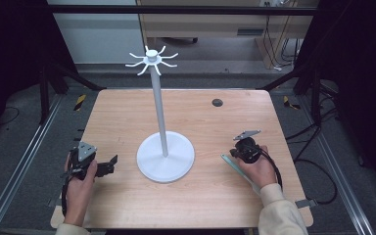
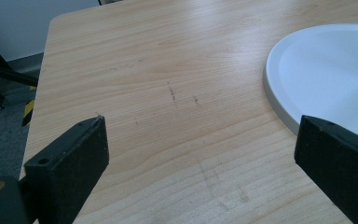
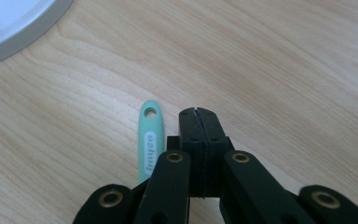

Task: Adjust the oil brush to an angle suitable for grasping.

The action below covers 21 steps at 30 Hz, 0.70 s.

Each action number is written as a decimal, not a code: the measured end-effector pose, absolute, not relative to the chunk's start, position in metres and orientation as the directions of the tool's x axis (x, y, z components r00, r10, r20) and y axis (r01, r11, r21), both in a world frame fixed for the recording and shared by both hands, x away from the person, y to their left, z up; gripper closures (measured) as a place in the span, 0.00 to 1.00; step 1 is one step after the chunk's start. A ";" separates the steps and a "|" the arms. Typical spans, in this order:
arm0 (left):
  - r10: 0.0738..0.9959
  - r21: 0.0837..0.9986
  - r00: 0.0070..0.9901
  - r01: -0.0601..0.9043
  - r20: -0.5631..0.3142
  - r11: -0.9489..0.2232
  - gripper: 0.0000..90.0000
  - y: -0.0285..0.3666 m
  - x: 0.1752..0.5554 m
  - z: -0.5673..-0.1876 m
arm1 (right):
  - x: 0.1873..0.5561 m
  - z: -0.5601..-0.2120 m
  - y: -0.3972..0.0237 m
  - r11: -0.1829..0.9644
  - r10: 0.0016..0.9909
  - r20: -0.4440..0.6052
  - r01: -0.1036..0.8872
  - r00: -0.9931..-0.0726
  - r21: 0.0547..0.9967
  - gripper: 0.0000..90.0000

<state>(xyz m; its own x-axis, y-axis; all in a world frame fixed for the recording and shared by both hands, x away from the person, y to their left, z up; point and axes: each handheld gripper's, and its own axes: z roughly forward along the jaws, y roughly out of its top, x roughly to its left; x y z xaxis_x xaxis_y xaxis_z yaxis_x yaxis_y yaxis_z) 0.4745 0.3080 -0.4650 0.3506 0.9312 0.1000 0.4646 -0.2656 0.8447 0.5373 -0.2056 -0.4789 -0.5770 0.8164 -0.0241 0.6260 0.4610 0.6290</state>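
tool: mint-green flat handle (image 3: 149, 140) with a hang hole at its tip and lettering along its face; lies flat on the counter (image 1: 205, 122) near the right edge, toward the near right corner
tool, working end: hidden under the gripper in the right gripper view; in the high view a long pale strip (image 1: 239, 172) runs under the right hand toward the near edge, exact kind I cannot tell
handling: looks like thin plastic, so light and stiff, probably slick on the faces; lying flat, it gives little edge to get under
where to grab: judgement, pinch across the narrow width partway down the handle, clear of the hole, so the hole stays free for a hook
right gripper (image 3: 198, 113): fingers pressed together on nothing, tips just beside the handle on its right, not on it
left gripper (image 1: 108, 164): fingers wide apart, nothing between them, parked near the left edge and pointing at the stand base
stand: white rack, round base (image 1: 165, 157) mid-counter, pole up to a ring of hooks (image 1: 152, 59); well apart from the tool
right gripper view adds: hole, lettering, closed fingertips
high view adds: full layout, hooks, tool length
left gripper view adds: bare wood and base rim (image 2: 279, 100) only just ahead of the left fingers
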 end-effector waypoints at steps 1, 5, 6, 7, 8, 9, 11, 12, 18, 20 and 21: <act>0.932 0.845 0.350 0.464 0.100 -0.265 0.03 0.308 0.475 -0.465 | 0.537 -0.479 -0.204 0.468 0.813 -0.027 0.625 -0.582 0.625 1.00; 0.931 0.846 0.350 0.463 0.101 -0.265 0.03 0.308 0.474 -0.465 | 0.537 -0.482 -0.200 0.480 0.806 -0.021 0.632 -0.591 0.609 1.00; 0.931 0.846 0.350 0.463 0.101 -0.265 0.03 0.308 0.474 -0.465 | 0.537 -0.482 -0.200 0.484 0.803 -0.021 0.630 -0.596 0.607 1.00; 0.931 0.845 0.351 0.463 0.102 -0.267 0.03 0.308 0.474 -0.465 | 0.537 -0.483 -0.199 0.489 0.800 -0.022 0.630 -0.599 0.603 1.00; 0.931 0.845 0.351 0.463 0.102 -0.267 0.03 0.308 0.474 -0.465 | 0.537 -0.483 -0.199 0.491 0.799 -0.021 0.630 -0.602 0.602 1.00; 0.931 0.845 0.351 0.464 0.101 -0.266 0.03 0.308 0.474 -0.465 | 0.537 -0.483 -0.198 0.488 0.800 -0.015 0.636 -0.600 0.597 1.00; 0.930 0.844 0.352 0.463 0.103 -0.269 0.03 0.308 0.475 -0.465 | 0.536 -0.483 -0.197 0.492 0.799 -0.014 0.639 -0.602 0.591 1.00; 0.930 0.844 0.353 0.464 0.103 -0.269 0.03 0.308 0.475 -0.465 | 0.536 -0.483 -0.197 0.491 0.798 -0.012 0.639 -0.603 0.592 1.00; 0.929 0.842 0.355 0.467 0.102 -0.271 0.03 0.307 0.475 -0.466 | 0.534 -0.483 -0.193 0.509 0.770 0.022 0.634 -0.638 0.582 1.00; 0.929 0.842 0.355 0.467 0.102 -0.270 0.03 0.307 0.475 -0.466 | 0.531 -0.482 -0.190 0.527 0.747 0.038 0.626 -0.664 0.575 1.00; 0.929 0.842 0.355 0.467 0.103 -0.271 0.03 0.307 0.474 -0.465 | 0.529 -0.482 -0.188 0.538 0.737 0.039 0.620 -0.675 0.571 1.00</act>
<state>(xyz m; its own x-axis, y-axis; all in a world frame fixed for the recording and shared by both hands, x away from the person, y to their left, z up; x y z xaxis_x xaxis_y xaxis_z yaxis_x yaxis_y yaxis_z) 0.4744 0.3073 -0.4654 0.3546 0.9294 0.1025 0.4669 -0.2710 0.8417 0.5291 -0.1877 -0.4819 -0.6753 0.7366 0.0387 0.6201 0.5385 0.5705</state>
